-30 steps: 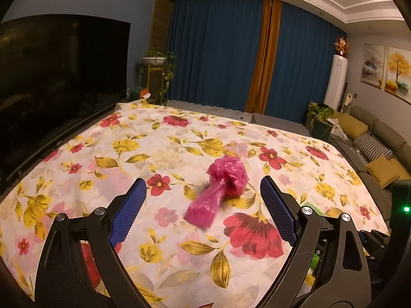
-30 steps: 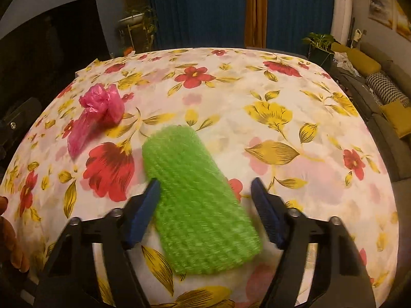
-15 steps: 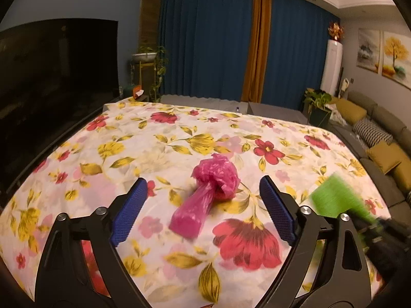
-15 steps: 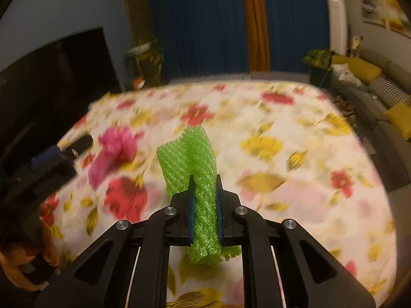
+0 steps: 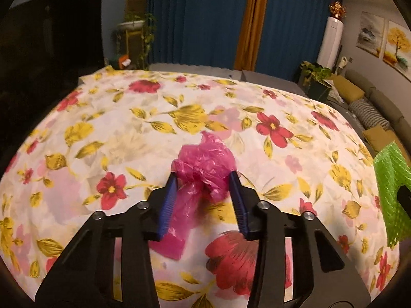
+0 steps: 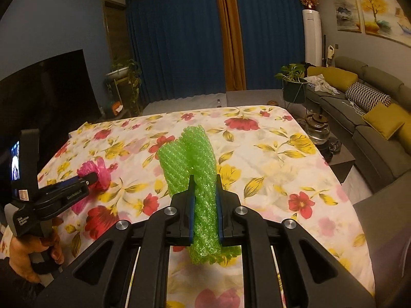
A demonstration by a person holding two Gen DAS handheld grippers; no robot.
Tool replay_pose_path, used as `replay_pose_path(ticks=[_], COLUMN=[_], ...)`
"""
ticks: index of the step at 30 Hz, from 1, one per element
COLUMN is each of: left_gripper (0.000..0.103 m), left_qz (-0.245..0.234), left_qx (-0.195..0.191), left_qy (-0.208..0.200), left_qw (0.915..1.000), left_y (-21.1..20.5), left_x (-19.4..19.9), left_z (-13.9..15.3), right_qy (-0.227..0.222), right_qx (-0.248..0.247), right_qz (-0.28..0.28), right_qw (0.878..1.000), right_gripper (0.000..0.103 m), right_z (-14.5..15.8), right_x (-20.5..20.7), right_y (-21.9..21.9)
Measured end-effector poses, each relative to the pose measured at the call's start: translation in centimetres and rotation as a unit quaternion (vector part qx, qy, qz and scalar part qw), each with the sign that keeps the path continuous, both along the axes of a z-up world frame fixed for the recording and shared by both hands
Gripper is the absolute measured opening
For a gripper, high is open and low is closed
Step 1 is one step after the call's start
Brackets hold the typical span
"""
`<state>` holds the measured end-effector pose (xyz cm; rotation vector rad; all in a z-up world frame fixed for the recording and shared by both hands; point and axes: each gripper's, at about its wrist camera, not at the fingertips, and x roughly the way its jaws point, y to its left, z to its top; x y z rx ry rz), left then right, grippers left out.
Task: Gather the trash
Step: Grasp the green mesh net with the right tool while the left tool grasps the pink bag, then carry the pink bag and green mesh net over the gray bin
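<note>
We are holding the green foam netting (image 6: pixel 191 159) squeezed between the narrowed jaws of our right gripper (image 6: pixel 204 206), and it is folding into a creased bundle that sticks out ahead of the fingers and hangs a little below them. It looks lifted clear of the flowered cloth (image 6: pixel 269 159), presumably so we can carry it off as trash.

With our left gripper (image 5: pixel 203 195) we are closing in on the pink plastic bag (image 5: pixel 205 164). The jaws have just been narrowing, and the bag is sitting between them: its crumpled head is bulging out just past the fingertips, while its flatter tail is running back under the left finger towards us. The pads (image 5: pixel 168 200) seem to be touching the plastic on both sides, but we are judging the grip as not yet firm, since the bag is lying on the cloth.
</note>
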<state>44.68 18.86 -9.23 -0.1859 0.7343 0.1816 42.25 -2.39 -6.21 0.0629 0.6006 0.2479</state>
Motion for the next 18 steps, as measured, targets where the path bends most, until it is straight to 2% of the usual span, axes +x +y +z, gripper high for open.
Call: replay_pose_path(ticks=[2,7,12,15,18], left_gripper=[0.018,0.009,0.008,0.008,0.008], left_qz=[-0.009,-0.006,-0.007,-0.01,-0.014], left_qx=[-0.007,-0.012,-0.006,-0.012,0.002], left_qy=[-0.002,-0.012,-0.037,-0.061,-0.085], left_qw=[0.9999,0.9998,0.9993,0.998,0.9963], left_y=[0.0,0.2,0.0,-0.1,-0.8], left_x=[-0.1,-1.0,-3.2,-5.6,-8.6], left_z=[0.0,0.2,1.5,3.2,5.1], right_qy=[0.003,0.002,-0.005,-0.012,-0.019], right_qx=[0.001,0.002,0.006,0.007,0.007], right_qz=[-0.001,0.001,0.009,0.016,0.024], right_qw=[1.0,1.0,1.0,1.0,0.999], right_gripper=[0.013,0.013,0.013,0.013,0.013], right_z=[-0.1,-0.1,0.4,0.8,1.3], right_x=[-0.1,-0.2,-0.5,-0.9,-1.5], right_y=[-0.1,0.1,0.4,0.8,1.1])
